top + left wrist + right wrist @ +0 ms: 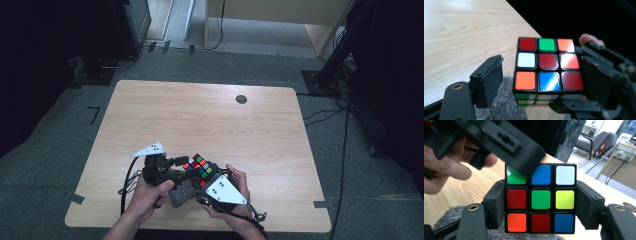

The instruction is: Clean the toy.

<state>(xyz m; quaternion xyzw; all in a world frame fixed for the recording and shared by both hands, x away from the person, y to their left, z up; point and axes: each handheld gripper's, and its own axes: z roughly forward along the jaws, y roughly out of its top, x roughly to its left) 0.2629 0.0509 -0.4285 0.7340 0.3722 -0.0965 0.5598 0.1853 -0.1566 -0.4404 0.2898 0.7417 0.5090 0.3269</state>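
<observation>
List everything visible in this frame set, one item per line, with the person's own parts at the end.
Scrambled multicoloured plastic puzzle cube: one, clamped between the right tongs' pads above the near table edge.
Grey fuzzy cloth pad: one, on the table beneath the cube.
Light wooden table: one, with a dark round disc near its far edge.
Grey upholstered chair: one, in the background.
Left tongs: black, open around the cube, pads not touching.
Right tongs: black, gripping the cube.
Hands: two, at the bottom edge.

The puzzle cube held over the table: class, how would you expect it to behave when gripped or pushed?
The cube looks rigid, so the right tongs can probably squeeze its flat sides without denting it. Its glossy stickers may slip a little against the pads. With flat faces it should slide, not roll, though its layers could twist under an off-centre push.
</observation>
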